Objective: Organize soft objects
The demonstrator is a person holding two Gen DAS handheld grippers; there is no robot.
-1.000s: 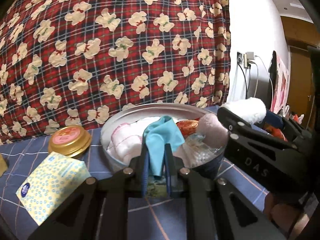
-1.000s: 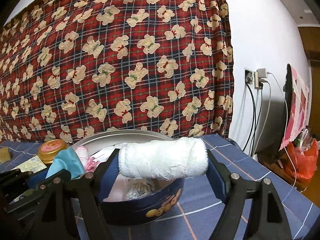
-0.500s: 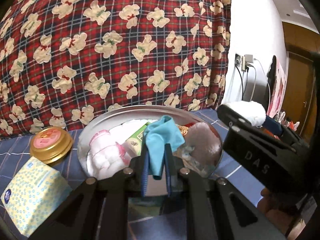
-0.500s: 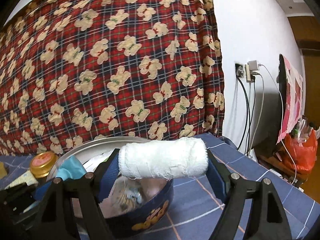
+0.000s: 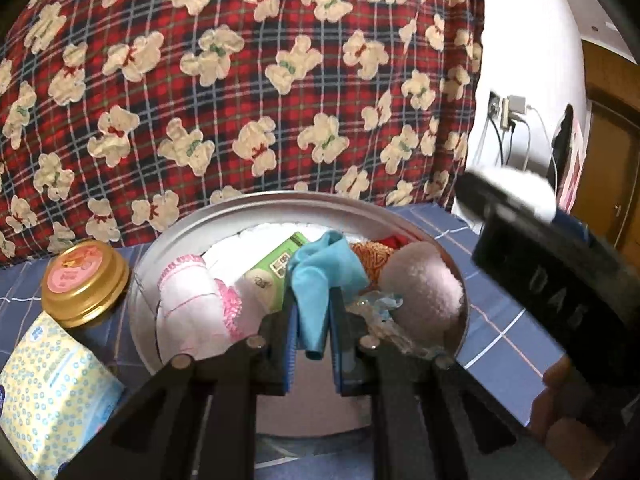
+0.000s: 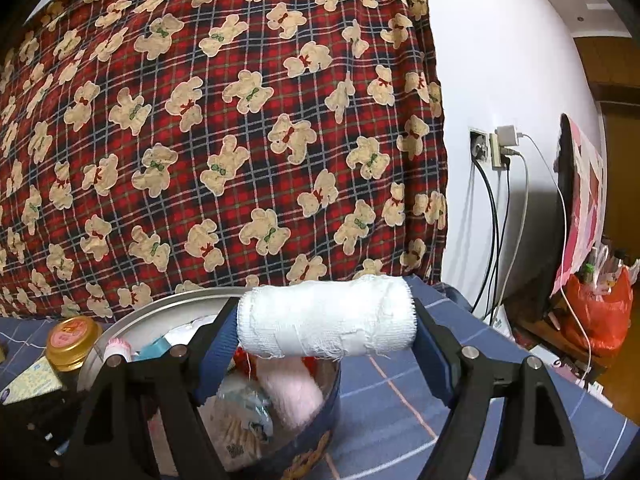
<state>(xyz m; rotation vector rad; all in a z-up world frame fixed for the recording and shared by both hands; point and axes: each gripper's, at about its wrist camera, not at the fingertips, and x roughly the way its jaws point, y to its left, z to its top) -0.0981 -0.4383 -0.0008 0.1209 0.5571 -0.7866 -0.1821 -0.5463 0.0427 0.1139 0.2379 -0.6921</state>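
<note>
My left gripper [image 5: 312,320] is shut on a teal cloth [image 5: 320,280] and hangs over the round blue tin [image 5: 168,240]. Inside the tin lie a white-and-pink sock roll [image 5: 192,304], a pale pink fluffy roll [image 5: 424,288], a green packet [image 5: 276,276] and an orange-red cloth [image 5: 372,256]. My right gripper [image 6: 326,330] is shut on a white gauze roll [image 6: 326,326], held crosswise by its two ends just above the tin's right side [image 6: 308,452]. The right gripper [image 5: 532,280] also shows at the right of the left wrist view.
A gold-lidded jar [image 5: 84,280] and a yellow dotted tissue pack [image 5: 52,396] sit left of the tin on the blue checked cloth [image 6: 400,400]. A red plaid bear-print blanket [image 6: 220,120] rises behind. Wall socket with cables [image 6: 500,148] and a red bag [image 6: 600,312] lie to the right.
Both grippers have moved forward over the tin, so its contents sit closer and lower in view. The teal cloth and the gauze roll stay gripped as before.
</note>
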